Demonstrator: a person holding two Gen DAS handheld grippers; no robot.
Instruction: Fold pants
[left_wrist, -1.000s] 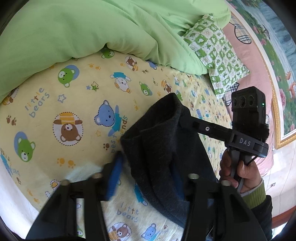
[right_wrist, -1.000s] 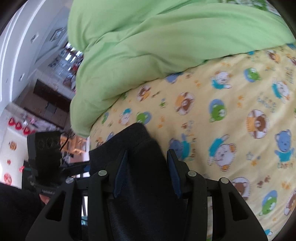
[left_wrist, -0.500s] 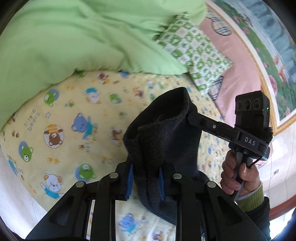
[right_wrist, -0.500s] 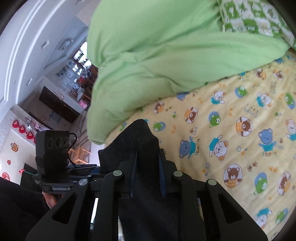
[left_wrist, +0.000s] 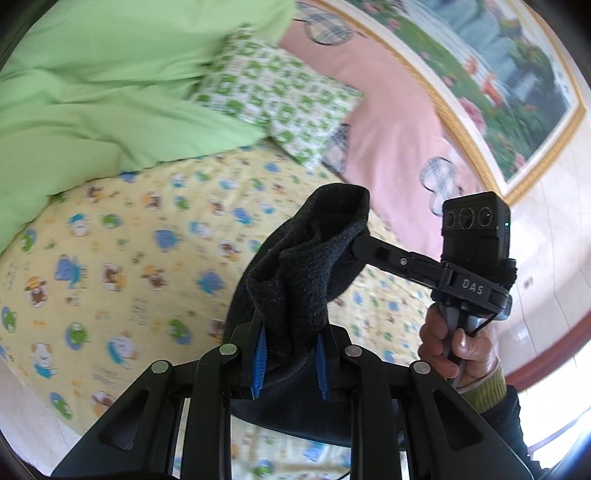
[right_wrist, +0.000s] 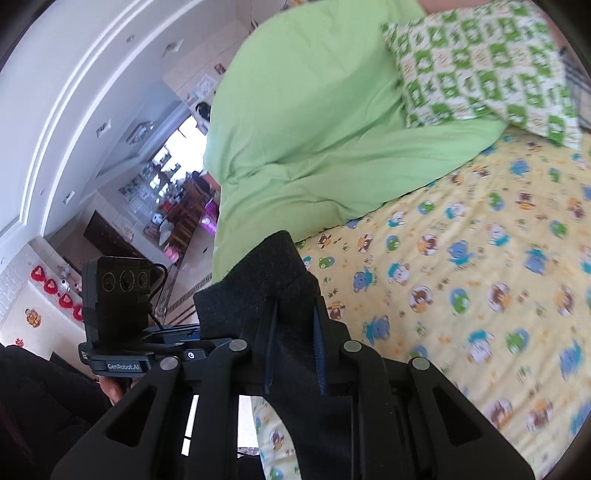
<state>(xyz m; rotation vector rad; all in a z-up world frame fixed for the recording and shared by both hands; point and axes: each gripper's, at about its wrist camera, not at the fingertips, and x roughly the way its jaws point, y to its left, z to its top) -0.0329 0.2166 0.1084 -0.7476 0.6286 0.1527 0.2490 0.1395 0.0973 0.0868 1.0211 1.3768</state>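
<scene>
Fabric fills both of my tools. On my left gripper the blue pads are pressed in on a bunched fold of the dark pants, and my right gripper is clamped the same way on another part of the same edge. In the left view the right tool's fingers vanish into the cloth just beside my own grip, so the two holds are close together, and my right hand is wrapped round that tool's handle.

From there the pants hang down, lifted clear of the yellow bear-print sheet; the lower part drops out of sight behind my fingers, so I cannot tell whether the hem touches the bed. Beyond lie the green duvet and the green-checked pillow.

I judge this to be the lift-and-carry step, the garment picked up by one end before being laid out. The next move, as I see it, calls for spreading my two grips apart to pull that edge taut, then lowering the cloth flat onto the open sheet, short of the duvet.
</scene>
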